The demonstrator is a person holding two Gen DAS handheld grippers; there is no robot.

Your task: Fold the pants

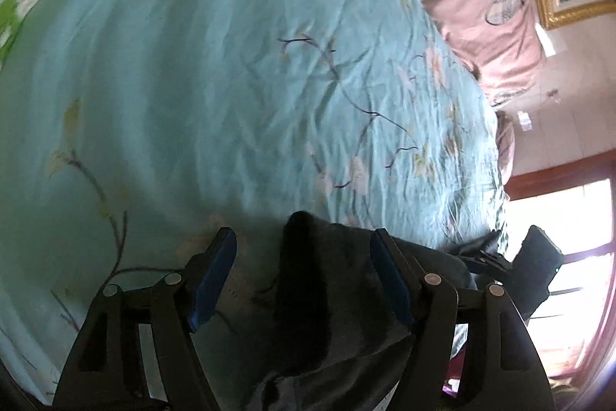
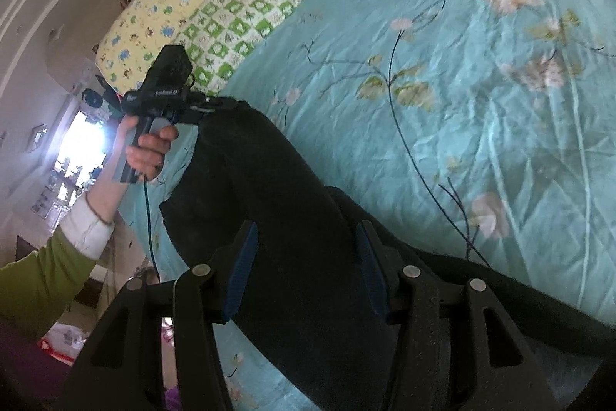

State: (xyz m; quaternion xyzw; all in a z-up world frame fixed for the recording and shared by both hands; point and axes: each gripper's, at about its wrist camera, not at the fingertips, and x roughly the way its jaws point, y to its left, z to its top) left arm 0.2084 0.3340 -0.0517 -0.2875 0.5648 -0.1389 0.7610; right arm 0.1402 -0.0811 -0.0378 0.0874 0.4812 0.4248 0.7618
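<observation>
Fingers of the left gripper (image 1: 304,280) stand wide apart, and a fold of the dark pants (image 1: 327,314) pokes up between them. The blue pads (image 1: 215,276) do not press on the cloth in this view, so I judge the left side is open around it, not holding it.

The right gripper (image 2: 304,276) has its fingers half apart with the pants (image 2: 269,210) filling the gap — they look like they are pinching the thick cloth.

The pants lie on the blue flowered bed (image 2: 481,103) as one long dark strip. It runs from the right fingers up and away to the left gripper, held in a hand (image 2: 148,151) at the far end. So each hand has one end — the left one must close first.
</observation>
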